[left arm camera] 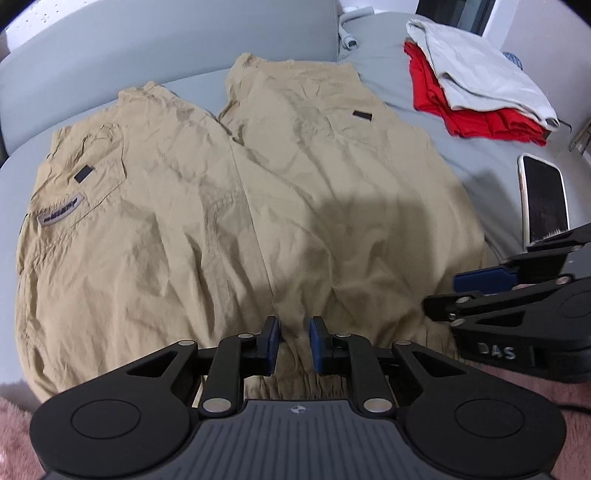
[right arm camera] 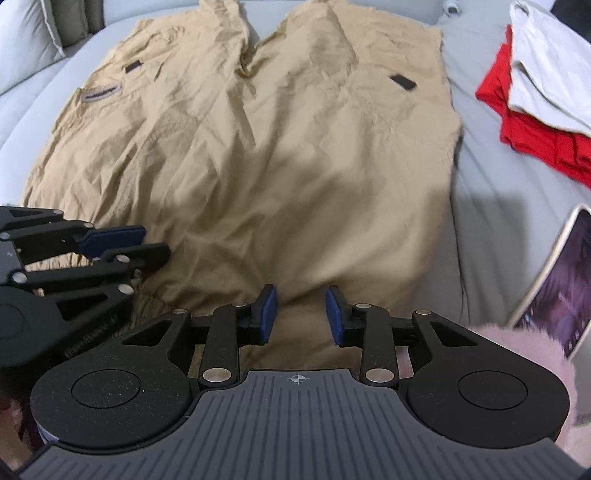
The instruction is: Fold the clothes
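Khaki cargo trousers (left arm camera: 221,203) lie spread flat on a grey bed (left arm camera: 461,155), their two legs pointing away from me and the waist end nearest. My left gripper (left arm camera: 294,332) hovers over the waist end with its blue pads a small gap apart and no cloth pinched between them. Just to its right is my right gripper (left arm camera: 454,293). In the right wrist view the same trousers (right arm camera: 277,147) fill the middle. There my right gripper (right arm camera: 300,310) stands open above the waist edge, holding nothing, and the left gripper (right arm camera: 140,243) shows at the left edge.
A folded red garment (left arm camera: 480,122) with a pale garment (left arm camera: 480,74) on top lies at the far right of the bed. A phone (left arm camera: 545,199) rests close to the right gripper. A pillow (right arm camera: 26,33) sits at the far left. A fuzzy pink sleeve (right arm camera: 517,343) shows by the right gripper.
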A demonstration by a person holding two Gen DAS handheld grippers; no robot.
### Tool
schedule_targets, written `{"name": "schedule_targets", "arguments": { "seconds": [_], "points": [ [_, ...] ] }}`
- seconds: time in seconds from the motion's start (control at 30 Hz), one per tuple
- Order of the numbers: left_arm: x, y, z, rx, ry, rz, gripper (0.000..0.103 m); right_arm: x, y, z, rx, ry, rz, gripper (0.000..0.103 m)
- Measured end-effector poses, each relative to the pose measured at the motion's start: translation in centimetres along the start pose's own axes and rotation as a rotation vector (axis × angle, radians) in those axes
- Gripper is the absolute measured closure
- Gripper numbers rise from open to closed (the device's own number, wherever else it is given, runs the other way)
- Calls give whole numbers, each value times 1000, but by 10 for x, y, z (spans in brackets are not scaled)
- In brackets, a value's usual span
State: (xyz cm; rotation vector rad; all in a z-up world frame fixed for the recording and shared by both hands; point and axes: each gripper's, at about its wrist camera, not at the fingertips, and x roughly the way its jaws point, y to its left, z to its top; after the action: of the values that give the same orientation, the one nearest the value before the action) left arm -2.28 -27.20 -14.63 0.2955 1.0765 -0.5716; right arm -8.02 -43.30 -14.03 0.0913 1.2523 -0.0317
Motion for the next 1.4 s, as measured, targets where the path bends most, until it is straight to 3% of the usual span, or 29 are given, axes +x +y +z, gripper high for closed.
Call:
{"name": "schedule_targets", "arguments": {
  "seconds": [0.17, 0.23, 0.3, 0.4, 0.57, 0.73, 0.9, 1.13, 1.23, 1.4],
  "points": [
    [-24, 7, -2, -49, 35, -19, 77, -25, -11, -7, 58, -16, 42, 62],
    [-37, 13, -1, -67, 13, -10, 66, -44, -14, -6, 72, -71, 40, 61],
    [-44, 16, 0, -73, -4, 4, 63, -58, -16, -4, 82, -116, 41, 59],
    [-72, 21, 2, -83, -93, 46, 51, -75, -16, -1, 88, -168, 42, 52],
    [-102, 25, 1, -135, -192, 90, 34, -102, -3, 0, 31, -217, 35, 52],
    [-116, 19, 1, -135, -203, 115, 33, -134, 11, -2, -152, -220, -22, 51],
    [-123, 12, -2, -98, -165, 120, 32, -167, 8, -12, -253, -198, -73, 49],
    [-122, 5, -13, -45, -159, 150, 29, -159, -5, -36, -276, -65, 10, 47],
    [-115, 4, -15, -54, -165, 159, 29, -140, -7, -36, -242, -99, 5, 47],
    [-104, 5, -16, -72, -175, 211, 29, -107, -12, -25, -100, -299, 30, 47]
  ]
}}
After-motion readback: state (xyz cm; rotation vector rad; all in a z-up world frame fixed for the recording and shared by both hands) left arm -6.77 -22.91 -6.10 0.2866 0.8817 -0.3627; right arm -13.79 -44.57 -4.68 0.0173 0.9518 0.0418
